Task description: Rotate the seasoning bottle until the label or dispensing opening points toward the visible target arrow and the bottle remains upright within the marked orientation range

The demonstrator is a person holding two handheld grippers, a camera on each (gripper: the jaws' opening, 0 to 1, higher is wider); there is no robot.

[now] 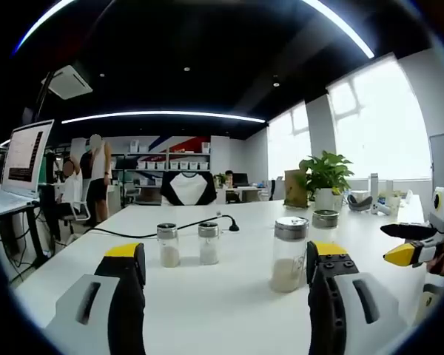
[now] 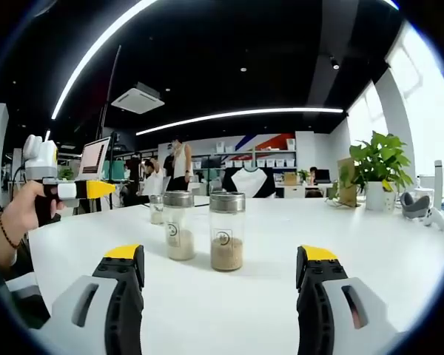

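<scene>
Several glass seasoning bottles with metal caps stand upright on the white table [image 1: 229, 310]. In the left gripper view a tall bottle [image 1: 289, 254] with pale powder is just left of my right jaw, and two small bottles [image 1: 168, 245] [image 1: 209, 242] stand farther back. My left gripper [image 1: 226, 266] is open and holds nothing. The right gripper [image 1: 405, 248] enters from the right, held by a hand. In the right gripper view two bottles [image 2: 180, 225] [image 2: 227, 231] face me with small round labels. My right gripper [image 2: 222, 270] is open in front of them. The left gripper [image 2: 96, 189] hovers at left.
A black cable [image 1: 185, 228] runs across the table behind the small bottles. Another jar [image 1: 325, 219] and a potted plant [image 1: 324, 177] stand at the back right. A monitor [image 1: 26, 157] is at the left edge. People stand by far shelves [image 1: 96, 177].
</scene>
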